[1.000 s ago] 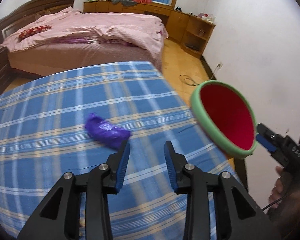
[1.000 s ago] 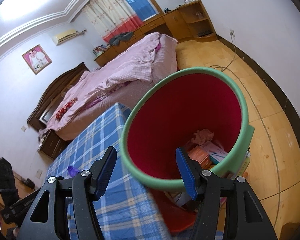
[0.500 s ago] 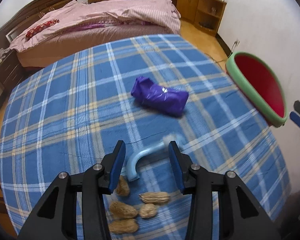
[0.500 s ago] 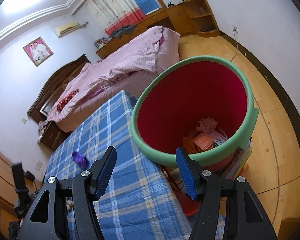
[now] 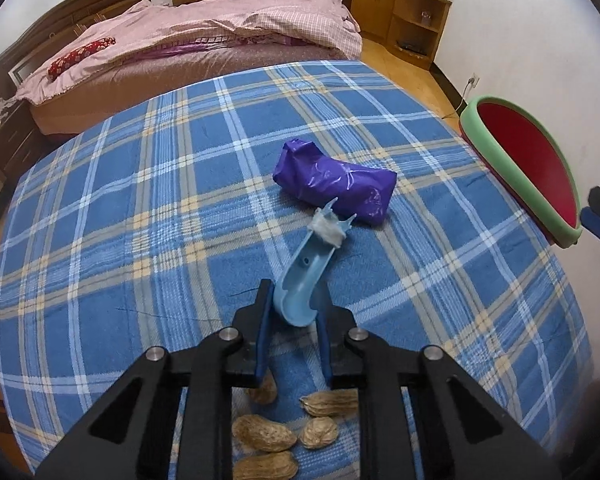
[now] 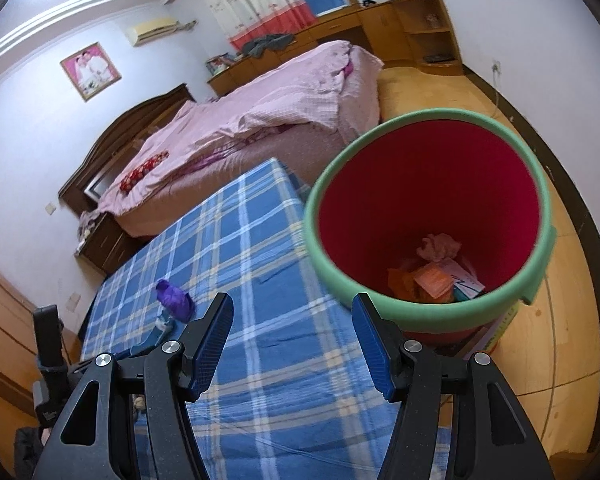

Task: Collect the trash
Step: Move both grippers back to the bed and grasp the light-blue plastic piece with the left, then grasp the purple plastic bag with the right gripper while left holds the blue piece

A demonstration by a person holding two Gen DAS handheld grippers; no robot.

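From the left wrist view, the left gripper (image 5: 294, 316) is clamped on the lower end of a curved light-blue plastic piece (image 5: 304, 280), which rises between the fingers with a tuft of white fluff at its forked tip. Just beyond it, a crumpled purple bag (image 5: 334, 182) lies on the blue plaid table (image 5: 140, 184), roughly mid-table and toward the right edge. Several peanut shells (image 5: 288, 428) sit at the near edge, under the gripper. The green-rimmed red bin (image 5: 540, 160) stands off the table's right edge.

From the right wrist view, the right gripper (image 6: 292, 344) has its jaws spread wide and holds nothing, hanging near the table's right edge with the bin (image 6: 424, 312) just ahead. Paper and wrappers already lie in the bin's bottom (image 6: 440, 272). The purple bag (image 6: 174, 300) shows small, farther along the table.

The task looks partway done: some trash is binned and the blue piece is in hand, while the bag and shells remain to be collected.
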